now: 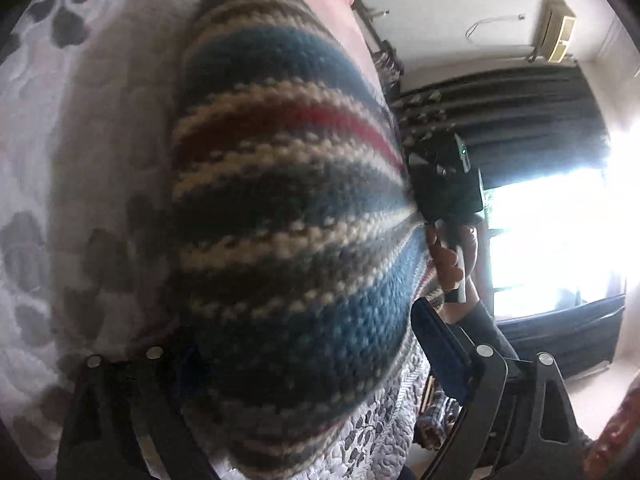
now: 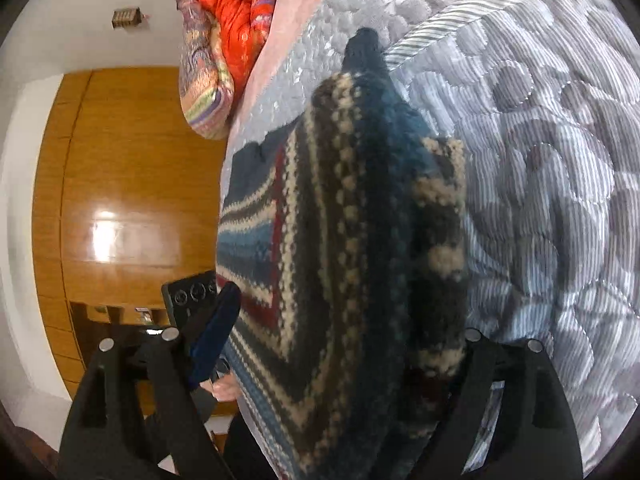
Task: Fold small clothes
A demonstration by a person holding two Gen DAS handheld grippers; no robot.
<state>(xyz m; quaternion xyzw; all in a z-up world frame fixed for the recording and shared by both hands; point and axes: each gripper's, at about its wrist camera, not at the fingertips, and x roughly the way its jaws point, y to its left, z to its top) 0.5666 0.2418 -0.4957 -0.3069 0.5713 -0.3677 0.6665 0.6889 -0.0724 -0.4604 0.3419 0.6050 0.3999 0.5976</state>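
A knitted garment [image 1: 280, 200] with blue, cream, red and dark stripes hangs just above the grey leaf-patterned quilt [image 1: 48, 160]. It fills the gap of my left gripper [image 1: 300, 328]; only the right blue pad [image 1: 440, 344] shows, the other finger is hidden under the knit. At the garment's right edge the stripes bunch into the right gripper [image 1: 424, 216], which a hand [image 1: 448, 256] holds. In the right wrist view a thick fold of the garment [image 2: 360, 240] sits in the right gripper [image 2: 348, 300]. Its left pad [image 2: 216, 332] shows beside the knit. The left gripper's black body [image 2: 192, 292] stands at the garment's left edge.
The quilt [image 2: 540, 160] covers a bed. A bright orange patterned blanket [image 2: 236, 32] is piled at its far end. A wooden wardrobe [image 2: 120, 160] stands beside the bed. Dark curtains [image 1: 520, 112] frame a bright window [image 1: 560, 240], with an air conditioner [image 1: 556, 28] on the wall.
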